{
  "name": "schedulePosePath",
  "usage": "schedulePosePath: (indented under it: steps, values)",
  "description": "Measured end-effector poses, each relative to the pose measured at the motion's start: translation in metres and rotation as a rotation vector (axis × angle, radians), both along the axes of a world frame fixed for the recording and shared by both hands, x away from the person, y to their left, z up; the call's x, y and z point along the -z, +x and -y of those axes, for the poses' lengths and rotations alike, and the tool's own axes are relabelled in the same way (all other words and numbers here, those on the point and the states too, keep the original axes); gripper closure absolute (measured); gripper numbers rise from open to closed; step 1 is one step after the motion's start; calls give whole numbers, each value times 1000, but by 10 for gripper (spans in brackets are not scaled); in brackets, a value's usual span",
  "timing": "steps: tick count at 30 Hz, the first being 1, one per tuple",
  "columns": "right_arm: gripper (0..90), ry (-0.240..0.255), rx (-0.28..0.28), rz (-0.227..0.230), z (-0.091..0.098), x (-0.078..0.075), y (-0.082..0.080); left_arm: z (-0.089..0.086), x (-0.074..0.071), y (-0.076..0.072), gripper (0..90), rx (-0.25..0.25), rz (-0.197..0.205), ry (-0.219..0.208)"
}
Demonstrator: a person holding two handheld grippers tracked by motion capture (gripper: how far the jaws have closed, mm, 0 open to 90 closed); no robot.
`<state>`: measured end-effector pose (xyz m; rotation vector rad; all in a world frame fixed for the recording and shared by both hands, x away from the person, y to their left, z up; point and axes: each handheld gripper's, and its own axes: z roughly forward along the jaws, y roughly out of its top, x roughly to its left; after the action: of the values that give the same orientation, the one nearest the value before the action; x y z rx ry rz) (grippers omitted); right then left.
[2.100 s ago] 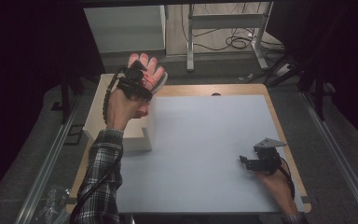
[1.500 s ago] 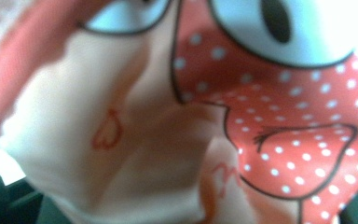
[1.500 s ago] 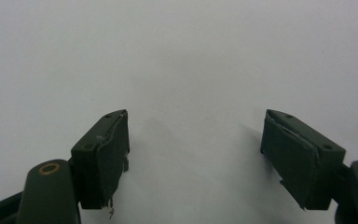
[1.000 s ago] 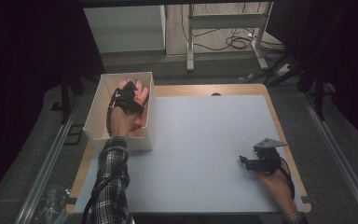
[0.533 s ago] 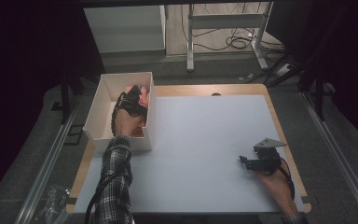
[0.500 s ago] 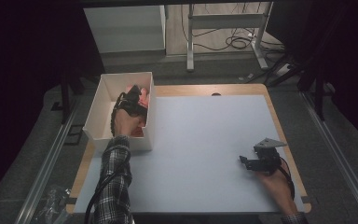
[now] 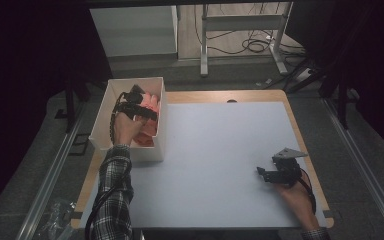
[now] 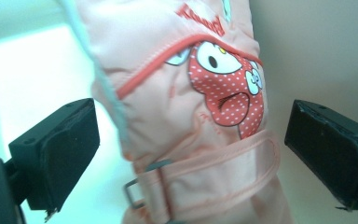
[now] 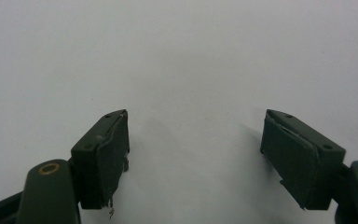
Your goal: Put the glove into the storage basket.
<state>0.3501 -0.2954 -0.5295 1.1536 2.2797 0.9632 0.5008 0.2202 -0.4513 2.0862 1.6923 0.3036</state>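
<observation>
We are looking at a pink padded glove (image 8: 186,126) lying in the white box (image 7: 111,92) at the desk's (image 7: 220,150) left edge. Our left gripper (image 8: 191,154) has just been opening; its fingers (image 8: 67,151) are standing released either side of the glove. It is looking soft, light and slippery, so we are favouring the strapped cuff. Our right gripper (image 9: 193,158) is resting released on the desk.

Pink glove (image 8: 191,140): red stitched lettering at 12 o'clock edge of left gripper view, cut off by frame, unreadable. Cartoon face with red dotted bow just below. No other text legible.
</observation>
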Motion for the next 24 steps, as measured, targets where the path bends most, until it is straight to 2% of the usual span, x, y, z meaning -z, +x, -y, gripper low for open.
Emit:
schedulePosePath:
  steps: [3, 9, 14, 24]
  values:
    - [238, 0, 0, 0, 0, 0, 0, -4, -5, -3, 32, 5, 19, 20]
    - [239, -1, 0, 0, 0, 0, 0, -11, -16, -10, 28, 2, 66, 14]
    - [239, -1, 0, 0, 0, 0, 0, -13, -26, -17, 26, 36, 96, 33]
    - [239, -2, 0, 0, 0, 0, 0, -21, -42, -30, 16, 46, 149, -7]
